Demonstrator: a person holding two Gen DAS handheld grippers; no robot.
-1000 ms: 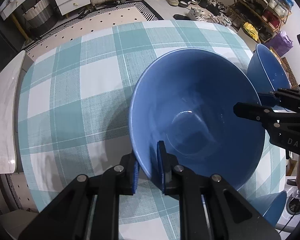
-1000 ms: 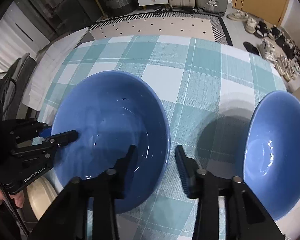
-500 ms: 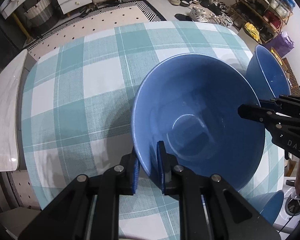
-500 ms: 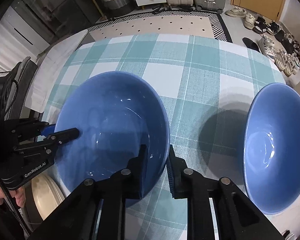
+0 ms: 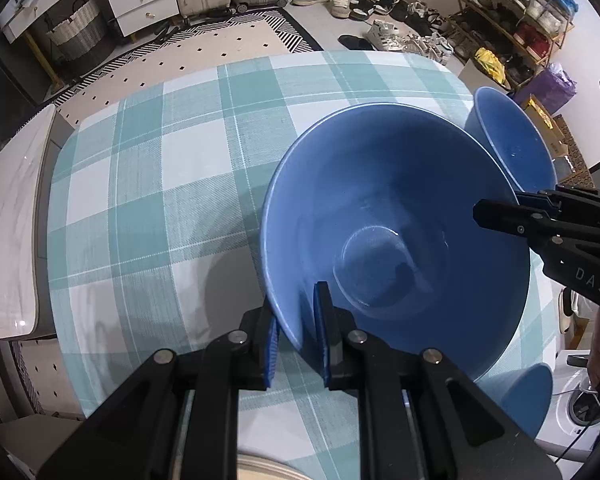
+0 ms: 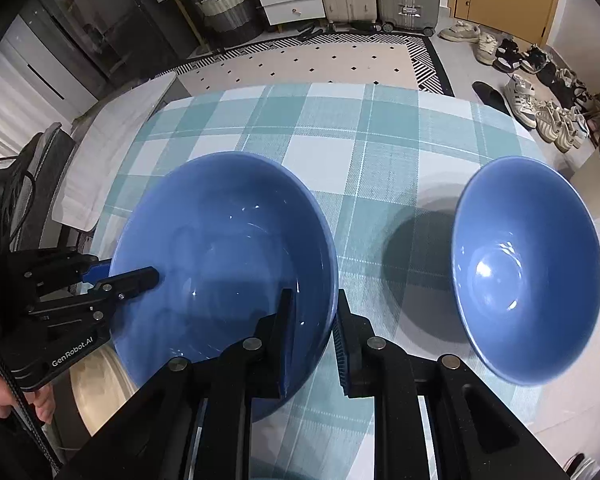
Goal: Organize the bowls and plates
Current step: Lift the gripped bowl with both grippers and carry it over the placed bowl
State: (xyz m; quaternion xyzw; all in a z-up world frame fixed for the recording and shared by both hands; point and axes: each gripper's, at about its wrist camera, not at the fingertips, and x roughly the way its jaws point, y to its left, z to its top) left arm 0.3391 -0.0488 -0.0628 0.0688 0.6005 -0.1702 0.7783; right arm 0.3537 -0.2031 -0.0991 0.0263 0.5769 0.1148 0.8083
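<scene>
Two hand-held grippers, left [image 5: 296,336] and right [image 6: 312,336], pinch opposite rims of my large blue bowl [image 6: 224,264] | risk: uneven pull twists rim loose, dropping it on the counter [image 6: 340,128].

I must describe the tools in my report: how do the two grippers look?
Both the left gripper and right gripper are black angular frames with silver screws and ribbed blue finger pads. One body reads "GenRobot.AI", the other "DAS". A black cable runs beside the left one.
</scene>
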